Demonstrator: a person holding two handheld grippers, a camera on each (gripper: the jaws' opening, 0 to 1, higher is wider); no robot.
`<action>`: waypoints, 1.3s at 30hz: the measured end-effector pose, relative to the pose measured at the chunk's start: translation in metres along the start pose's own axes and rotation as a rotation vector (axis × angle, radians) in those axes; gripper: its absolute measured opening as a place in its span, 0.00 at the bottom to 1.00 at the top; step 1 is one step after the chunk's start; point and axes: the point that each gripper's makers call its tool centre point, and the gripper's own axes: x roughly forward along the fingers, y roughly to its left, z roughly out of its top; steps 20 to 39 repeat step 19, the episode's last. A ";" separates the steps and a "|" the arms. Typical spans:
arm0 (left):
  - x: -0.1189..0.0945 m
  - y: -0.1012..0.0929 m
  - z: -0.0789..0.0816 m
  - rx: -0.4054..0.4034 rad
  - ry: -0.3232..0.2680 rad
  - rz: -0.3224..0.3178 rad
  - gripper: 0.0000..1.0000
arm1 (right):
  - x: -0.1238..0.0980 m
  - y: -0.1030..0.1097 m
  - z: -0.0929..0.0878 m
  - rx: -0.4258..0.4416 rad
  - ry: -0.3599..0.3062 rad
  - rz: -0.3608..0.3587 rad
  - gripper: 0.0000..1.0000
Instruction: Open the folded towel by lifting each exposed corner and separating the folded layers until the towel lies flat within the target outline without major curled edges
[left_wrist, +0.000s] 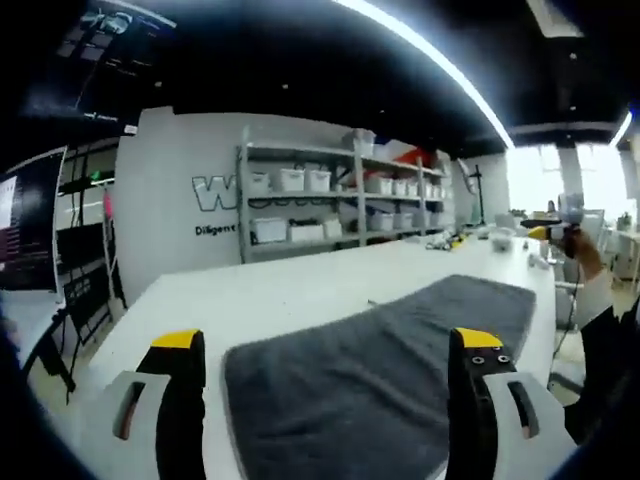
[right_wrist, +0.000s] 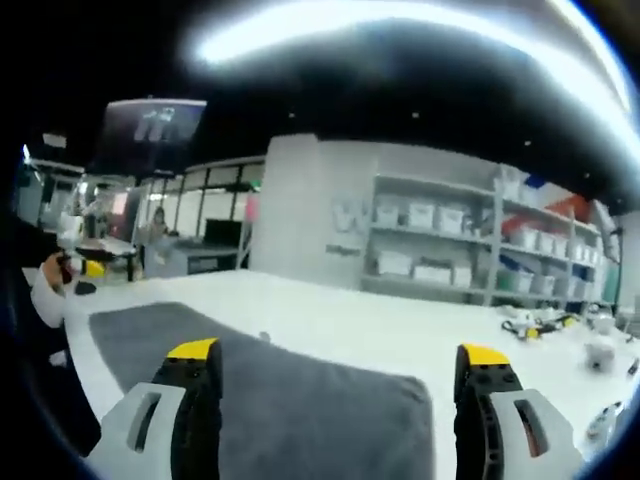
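A dark grey towel (left_wrist: 380, 360) lies spread on the white table (left_wrist: 280, 290), running from between my left gripper's jaws toward the far right. My left gripper (left_wrist: 328, 340) is open, hovering at the towel's near edge with nothing in it. In the right gripper view the same towel (right_wrist: 290, 400) stretches from the far left to a rounded corner near the right jaw. My right gripper (right_wrist: 340, 352) is open above it and holds nothing. Each view catches the other gripper far off, held in a hand: the right one (left_wrist: 555, 232) and the left one (right_wrist: 78, 268).
Grey shelves with white bins (left_wrist: 330, 200) stand behind the table against a white wall. Small tools and cables (right_wrist: 540, 325) lie on the table's far part. A person's dark sleeve (left_wrist: 605, 350) is at the right edge. Desks with monitors (right_wrist: 190, 250) lie beyond.
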 end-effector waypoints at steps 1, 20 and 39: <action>-0.001 0.004 0.000 -0.005 0.004 0.002 0.98 | -0.001 0.002 -0.002 -0.006 0.012 0.007 0.96; -0.033 0.005 -0.007 0.041 0.129 0.081 1.00 | -0.025 0.009 -0.036 -0.052 0.241 0.041 0.99; -0.033 0.005 -0.007 0.041 0.129 0.081 1.00 | -0.025 0.009 -0.036 -0.052 0.241 0.041 0.99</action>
